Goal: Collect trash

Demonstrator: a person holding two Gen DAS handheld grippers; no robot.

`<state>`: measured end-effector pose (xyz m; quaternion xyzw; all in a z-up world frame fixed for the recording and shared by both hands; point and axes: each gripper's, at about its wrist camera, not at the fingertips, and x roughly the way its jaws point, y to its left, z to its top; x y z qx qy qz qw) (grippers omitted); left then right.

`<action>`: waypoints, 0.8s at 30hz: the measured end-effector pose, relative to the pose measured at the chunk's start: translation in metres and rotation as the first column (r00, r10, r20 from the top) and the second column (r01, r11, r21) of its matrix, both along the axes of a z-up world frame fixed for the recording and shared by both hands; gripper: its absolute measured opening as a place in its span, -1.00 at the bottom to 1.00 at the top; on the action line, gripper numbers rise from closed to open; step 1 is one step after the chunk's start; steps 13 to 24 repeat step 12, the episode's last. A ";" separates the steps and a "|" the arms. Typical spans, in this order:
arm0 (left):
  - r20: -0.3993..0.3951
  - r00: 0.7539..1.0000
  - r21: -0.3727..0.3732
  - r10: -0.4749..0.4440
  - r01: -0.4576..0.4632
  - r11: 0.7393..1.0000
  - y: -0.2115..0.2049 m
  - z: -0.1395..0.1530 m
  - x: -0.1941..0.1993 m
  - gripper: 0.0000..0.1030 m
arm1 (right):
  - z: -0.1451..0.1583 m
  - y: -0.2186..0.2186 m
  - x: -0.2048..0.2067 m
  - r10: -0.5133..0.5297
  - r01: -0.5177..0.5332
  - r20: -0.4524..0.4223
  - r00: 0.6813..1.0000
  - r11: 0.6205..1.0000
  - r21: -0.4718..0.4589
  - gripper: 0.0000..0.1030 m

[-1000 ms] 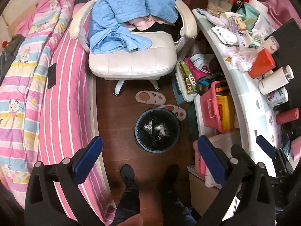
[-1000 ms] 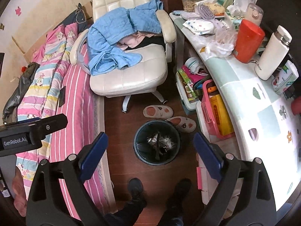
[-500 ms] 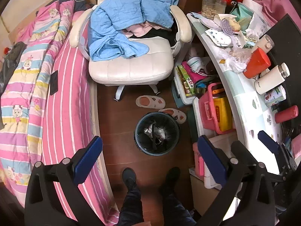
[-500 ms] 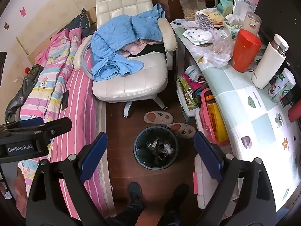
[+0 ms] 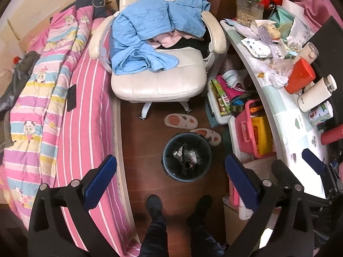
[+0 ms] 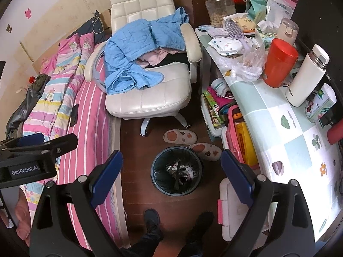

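You have raised both grippers since a second ago, so the trash bin (image 5: pixel 187 156) sits smaller and lower in each view, and more of the desk (image 6: pixel 276 115) shows. Your left gripper (image 5: pixel 170 178) and right gripper (image 6: pixel 171 174) both hang with fingers wide apart, holding nothing. That bin stands on the floor near your feet, already holding rubbish, while a crumpled plastic bag (image 6: pixel 246 64) lies far right on the desk beside the red cup (image 6: pixel 279 62).
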<state>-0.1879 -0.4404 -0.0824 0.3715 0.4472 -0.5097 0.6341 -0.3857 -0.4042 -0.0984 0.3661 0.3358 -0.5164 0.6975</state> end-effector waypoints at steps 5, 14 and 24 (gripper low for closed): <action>-0.018 1.000 0.015 -0.012 0.012 1.000 -0.002 -0.003 0.001 0.91 | 0.000 0.001 0.001 -0.001 0.001 -0.001 1.000 1.000 0.001 0.78; 0.000 1.000 0.025 -0.010 0.010 1.000 -0.002 -0.005 0.002 0.91 | 0.000 0.001 0.001 -0.002 0.002 0.000 1.000 1.000 0.001 0.78; 0.000 1.000 0.025 -0.010 0.010 1.000 -0.002 -0.005 0.002 0.91 | 0.000 0.001 0.001 -0.002 0.002 0.000 1.000 1.000 0.001 0.78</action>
